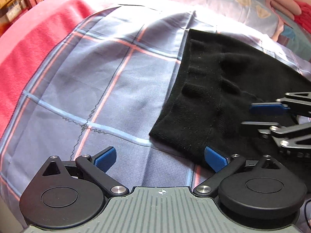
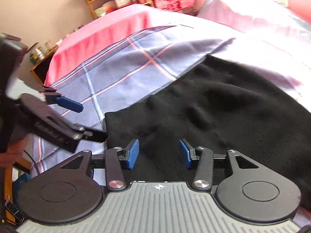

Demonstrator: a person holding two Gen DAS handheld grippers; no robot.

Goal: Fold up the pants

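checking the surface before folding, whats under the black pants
The black knit pants lie on a blue plaid bedsheet, visible around them. Whatever lies directly beneath the fabric is covered.

Daylight is bright and soft here, coming from the far side of the bed. In my right view the pale bedding [image 2: 258, 17] at the top right blows out to white glare, and the whole picture is smeared with motion blur. My left view is sharp. The black pants [image 1: 210, 97] swallow detail, their folds barely readable. Both fisheye views bend and darken at the corners.
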